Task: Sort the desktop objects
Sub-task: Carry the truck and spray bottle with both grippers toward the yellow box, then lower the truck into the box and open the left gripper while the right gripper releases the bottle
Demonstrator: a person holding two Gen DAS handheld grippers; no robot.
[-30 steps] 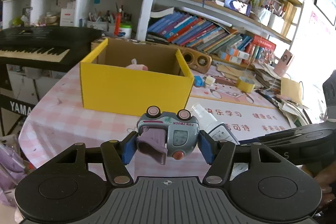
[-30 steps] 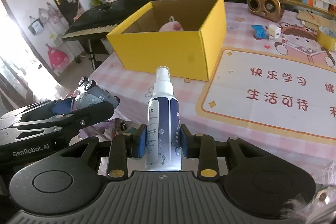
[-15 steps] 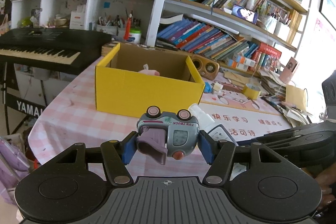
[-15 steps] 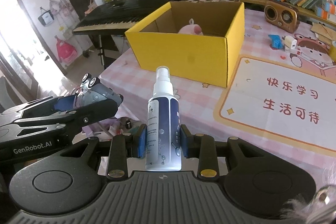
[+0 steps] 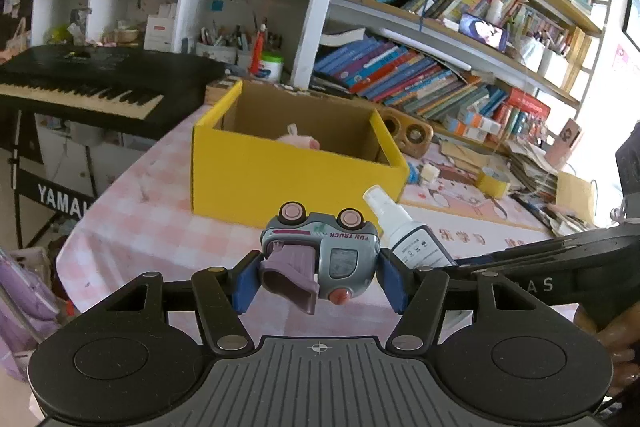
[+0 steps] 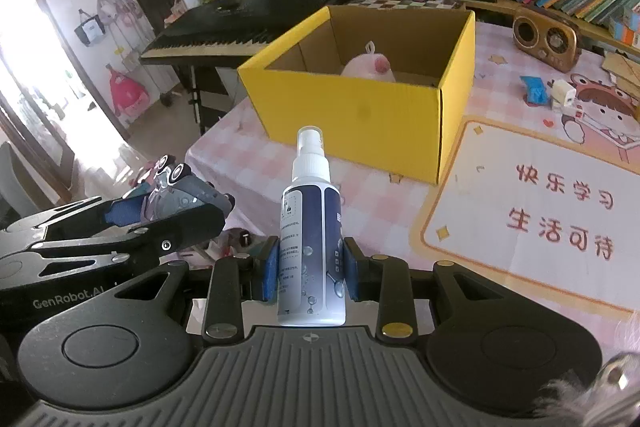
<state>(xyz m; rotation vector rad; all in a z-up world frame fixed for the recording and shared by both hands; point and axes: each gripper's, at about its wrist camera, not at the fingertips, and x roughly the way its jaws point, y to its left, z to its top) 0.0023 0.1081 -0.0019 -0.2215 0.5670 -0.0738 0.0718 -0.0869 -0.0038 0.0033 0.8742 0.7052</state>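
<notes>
Both hands are loaded and I'm mid-carry toward the yellow box (image 6: 360, 115). My left gripper (image 5: 318, 277) is clamped on the toy truck (image 5: 320, 259), flipped wheels-up, "FUN TRUCK" readable on its side. My right gripper (image 6: 310, 275) is squeezed tight around the spray bottle (image 6: 312, 243), upright with fine print I can't make out. A pink plush (image 6: 370, 65) already sits in the box. I reckon next I need to get each item over the rim before letting go. The keyboard (image 5: 80, 87) says YAMAHA, the left gripper's arm GenRobot.AI, and the desk mat (image 6: 560, 211) reads 快乐学习 生活可待.
</notes>
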